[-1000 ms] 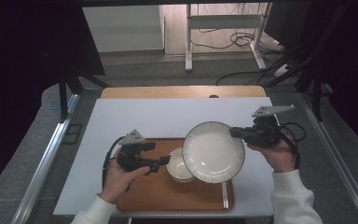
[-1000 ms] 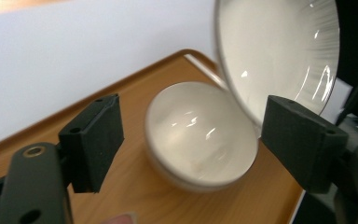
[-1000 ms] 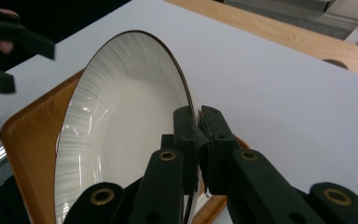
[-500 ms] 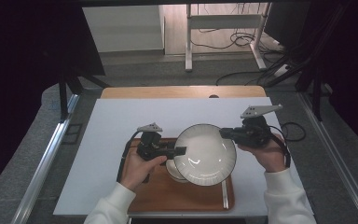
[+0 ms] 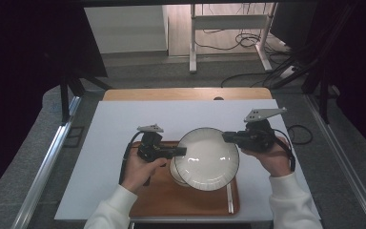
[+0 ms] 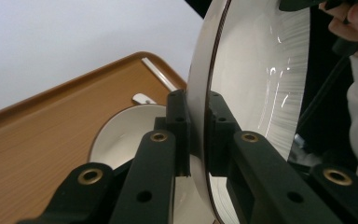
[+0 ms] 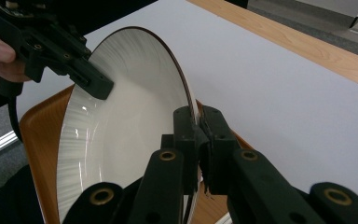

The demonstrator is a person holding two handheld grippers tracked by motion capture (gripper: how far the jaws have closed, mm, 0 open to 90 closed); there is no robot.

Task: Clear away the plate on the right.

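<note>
A white plate (image 5: 207,159) with a dark rim hangs tilted above the wooden tray (image 5: 162,200), held from both sides. My left gripper (image 5: 183,151) is at its left rim; its jaws have just been closing, and in the left gripper view the pads (image 6: 179,126) press the rim of the plate (image 6: 261,70) from both faces. My right gripper (image 5: 226,137) is shut on the right rim, and in the right gripper view its jaws (image 7: 198,140) pinch the edge of the plate (image 7: 121,130). A small white bowl (image 5: 174,171) sits on the tray, partly hidden under the plate.
The tray lies at the near edge of the white tabletop (image 5: 114,133). A pale utensil (image 5: 229,195) lies along the tray's right side. A wooden strip (image 5: 186,93) borders the table's far edge, and metal rails run along both sides.
My left gripper moved right from beside the bowl to the plate's left rim and closed on it. The plate and my right gripper shifted a little to the left.
</note>
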